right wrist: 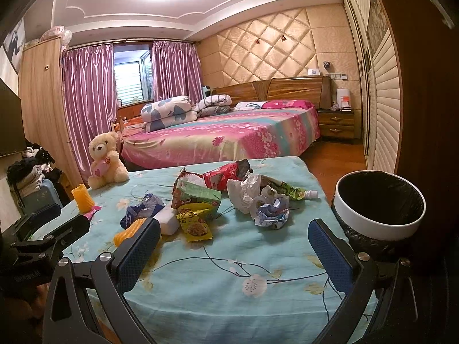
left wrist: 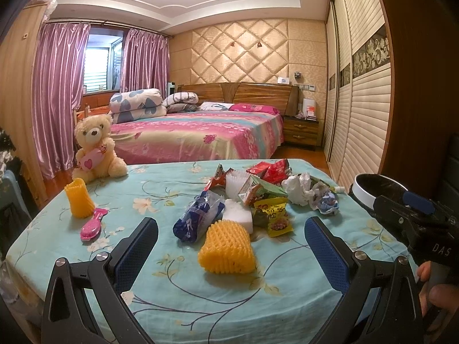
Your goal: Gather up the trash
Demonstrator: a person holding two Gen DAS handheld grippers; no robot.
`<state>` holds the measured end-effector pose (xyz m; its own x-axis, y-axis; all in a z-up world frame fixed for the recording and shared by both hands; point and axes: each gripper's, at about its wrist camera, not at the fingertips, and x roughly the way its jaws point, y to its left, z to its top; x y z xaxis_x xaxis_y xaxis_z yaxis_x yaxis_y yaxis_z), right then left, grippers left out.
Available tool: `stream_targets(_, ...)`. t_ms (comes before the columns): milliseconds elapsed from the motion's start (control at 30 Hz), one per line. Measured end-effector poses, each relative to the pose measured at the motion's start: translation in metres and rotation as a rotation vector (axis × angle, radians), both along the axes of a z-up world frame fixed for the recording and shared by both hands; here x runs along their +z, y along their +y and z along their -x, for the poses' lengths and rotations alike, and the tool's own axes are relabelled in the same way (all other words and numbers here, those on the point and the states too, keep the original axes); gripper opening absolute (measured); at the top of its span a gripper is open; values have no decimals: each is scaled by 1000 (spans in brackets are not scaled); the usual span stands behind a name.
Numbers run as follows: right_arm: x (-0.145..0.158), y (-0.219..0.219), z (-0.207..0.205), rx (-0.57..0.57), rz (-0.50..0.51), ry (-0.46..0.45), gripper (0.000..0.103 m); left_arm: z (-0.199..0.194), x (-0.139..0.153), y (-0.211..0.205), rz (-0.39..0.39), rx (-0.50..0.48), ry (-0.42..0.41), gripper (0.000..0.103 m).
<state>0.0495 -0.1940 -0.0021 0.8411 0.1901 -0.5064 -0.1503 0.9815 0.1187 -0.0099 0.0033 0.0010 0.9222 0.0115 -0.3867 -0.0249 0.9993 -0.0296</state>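
A pile of trash lies on the table with the teal flowered cloth (left wrist: pixel 200 301): a yellow foam fruit net (left wrist: pixel 228 248), a blue plastic bag (left wrist: pixel 198 215), a white foam block (left wrist: pixel 238 215), a yellow snack packet (left wrist: pixel 272 215), red wrappers (left wrist: pixel 272 169) and crumpled paper (left wrist: pixel 298 189). My left gripper (left wrist: pixel 229 239) is open, with the yellow net between its fingers. My right gripper (right wrist: pixel 233 242) is open above the cloth, near the crumpled wrapper (right wrist: pixel 269 212). A white bin with a black liner (right wrist: pixel 378 209) stands at the table's right edge.
A teddy bear (left wrist: pixel 96 149), a yellow foam net standing upright (left wrist: pixel 78 202) and a pink hairbrush (left wrist: pixel 91 225) sit at the table's left. A bed (left wrist: pixel 200 134) lies behind, a wardrobe (left wrist: pixel 358 86) to the right, and luggage with clothes (right wrist: pixel 34 177) to the left.
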Motion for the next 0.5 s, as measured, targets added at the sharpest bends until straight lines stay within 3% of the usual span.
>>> stream_targets(500,1,1,-1,-1,-2,3,103,0,0,1,-1,-1,1,102)
